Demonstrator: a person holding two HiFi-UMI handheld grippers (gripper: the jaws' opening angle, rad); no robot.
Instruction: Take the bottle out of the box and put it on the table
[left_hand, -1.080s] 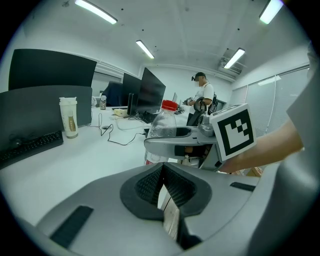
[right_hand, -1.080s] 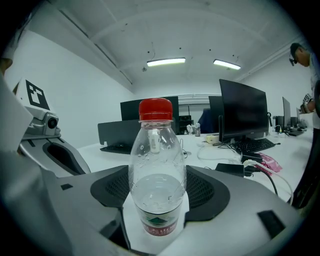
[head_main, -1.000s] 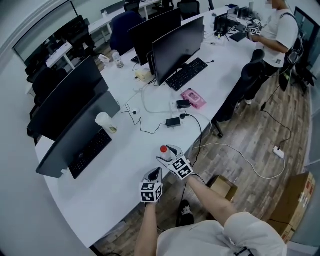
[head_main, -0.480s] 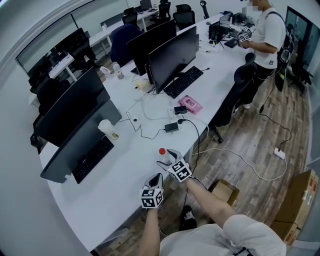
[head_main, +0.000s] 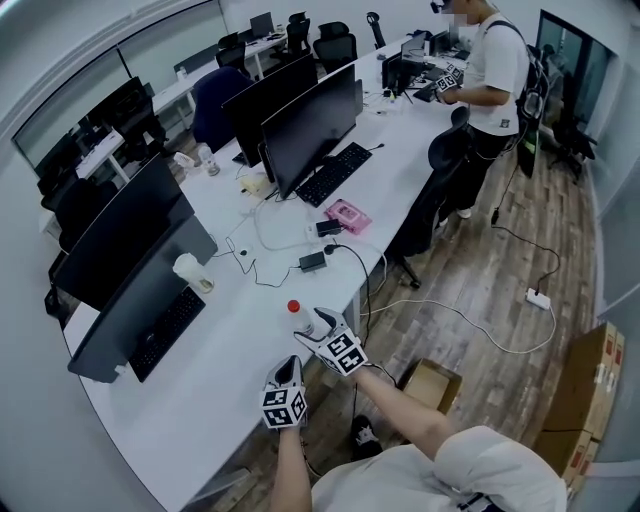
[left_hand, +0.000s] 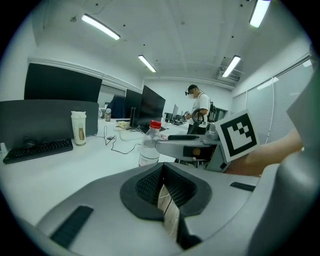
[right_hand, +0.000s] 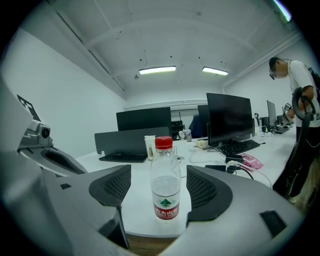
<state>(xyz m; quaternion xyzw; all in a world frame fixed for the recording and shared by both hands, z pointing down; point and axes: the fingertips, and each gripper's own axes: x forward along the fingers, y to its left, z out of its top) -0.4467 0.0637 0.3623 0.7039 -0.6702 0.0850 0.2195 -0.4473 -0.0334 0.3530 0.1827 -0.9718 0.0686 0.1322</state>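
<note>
A clear water bottle (head_main: 296, 316) with a red cap stands upright on the white table (head_main: 230, 350), close to its front edge. My right gripper (head_main: 316, 324) is just behind it, open. In the right gripper view the bottle (right_hand: 166, 186) stands between the two dark pads (right_hand: 117, 185), with a gap on each side. My left gripper (head_main: 288, 369) hangs lower left of the bottle, over the table edge, shut with nothing in it. In the left gripper view its jaws (left_hand: 162, 189) meet, and beyond them stand the bottle (left_hand: 149, 146) and the right gripper (left_hand: 186, 145).
Monitors (head_main: 130, 260) and keyboards (head_main: 165, 333) line the table's far side, with a paper cup (head_main: 188, 271), cables, a charger (head_main: 312, 261) and a pink pack (head_main: 347, 215). A cardboard box (head_main: 430, 386) lies on the floor by my feet. A person (head_main: 488, 75) stands at the far end.
The right gripper's jaws have come off the bottle and it has drawn back a little. Both grippers have risen slightly. The bottle stays standing on the table.
</note>
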